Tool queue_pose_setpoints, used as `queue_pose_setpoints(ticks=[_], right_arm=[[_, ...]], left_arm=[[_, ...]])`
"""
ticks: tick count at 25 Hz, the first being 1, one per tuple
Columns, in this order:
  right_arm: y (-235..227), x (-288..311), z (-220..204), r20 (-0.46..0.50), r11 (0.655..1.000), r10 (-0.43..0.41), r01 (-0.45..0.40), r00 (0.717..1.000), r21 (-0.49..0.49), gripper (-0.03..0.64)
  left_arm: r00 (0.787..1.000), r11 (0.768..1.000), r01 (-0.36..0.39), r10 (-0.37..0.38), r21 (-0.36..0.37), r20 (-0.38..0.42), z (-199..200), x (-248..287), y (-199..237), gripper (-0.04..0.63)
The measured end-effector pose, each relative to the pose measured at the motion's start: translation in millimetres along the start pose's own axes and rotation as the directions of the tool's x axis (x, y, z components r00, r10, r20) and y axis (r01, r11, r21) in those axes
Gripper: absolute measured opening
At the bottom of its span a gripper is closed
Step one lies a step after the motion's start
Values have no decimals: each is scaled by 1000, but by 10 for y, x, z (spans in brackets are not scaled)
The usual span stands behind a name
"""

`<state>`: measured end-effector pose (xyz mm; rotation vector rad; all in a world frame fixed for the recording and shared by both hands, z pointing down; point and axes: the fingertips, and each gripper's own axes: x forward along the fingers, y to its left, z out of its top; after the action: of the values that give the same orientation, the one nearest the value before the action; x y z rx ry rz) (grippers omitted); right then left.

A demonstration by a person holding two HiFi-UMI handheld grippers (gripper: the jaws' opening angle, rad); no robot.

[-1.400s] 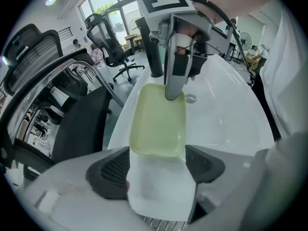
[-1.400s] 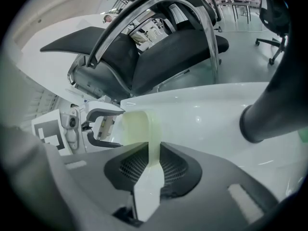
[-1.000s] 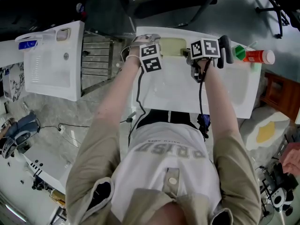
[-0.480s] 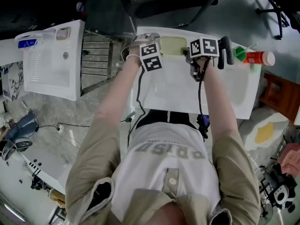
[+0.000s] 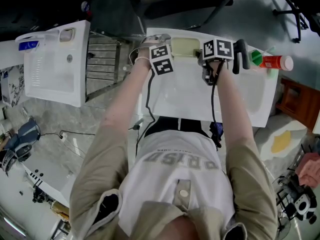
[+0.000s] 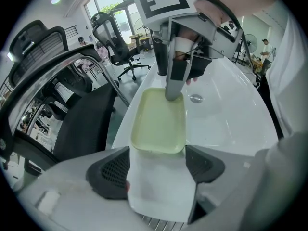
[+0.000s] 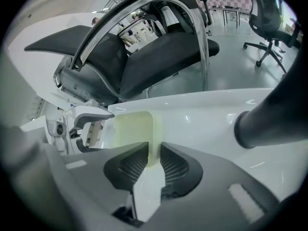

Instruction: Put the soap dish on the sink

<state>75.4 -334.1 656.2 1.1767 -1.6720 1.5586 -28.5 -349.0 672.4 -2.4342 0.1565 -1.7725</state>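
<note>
1. I see the pale yellow soap dish [image 5: 185, 48] sitting on the back ledge of the white sink [image 5: 200, 96], between the 2 grippers.
2. Left gripper [image 6: 158, 150]: jaws wide, tips clamped across the dish's near end.
3. Right gripper [image 7: 153, 155]: jaws narrow, pinching the rim at the dish's opposite end.
4. Black faucet [image 5: 241, 54] is just beside the right gripper.

Large pale capitals run across the chest of the person's shirt [image 5: 180, 161], upside down and not surely readable. The left gripper [image 5: 168, 45] and right gripper [image 5: 201, 55] each bear a cube with black-and-white square markers.
</note>
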Motion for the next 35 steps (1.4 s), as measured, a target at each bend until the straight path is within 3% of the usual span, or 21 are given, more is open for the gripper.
queue_pose_setpoints(ticks=[16, 30, 35], right_arm=[[-23, -14, 24, 28, 996, 13, -15, 1000, 87, 80], [0, -128, 101, 86, 999, 0, -4, 996, 47, 110], [120, -300, 204, 158, 1000, 12, -12, 987, -5, 114]], left_arm=[[1000, 1000, 3, -3, -7, 6, 5, -33, 4, 379], [1000, 1000, -13, 13, -26, 17, -15, -114, 36, 379], [997, 997, -23, 29, -76, 75, 59, -245, 72, 380]])
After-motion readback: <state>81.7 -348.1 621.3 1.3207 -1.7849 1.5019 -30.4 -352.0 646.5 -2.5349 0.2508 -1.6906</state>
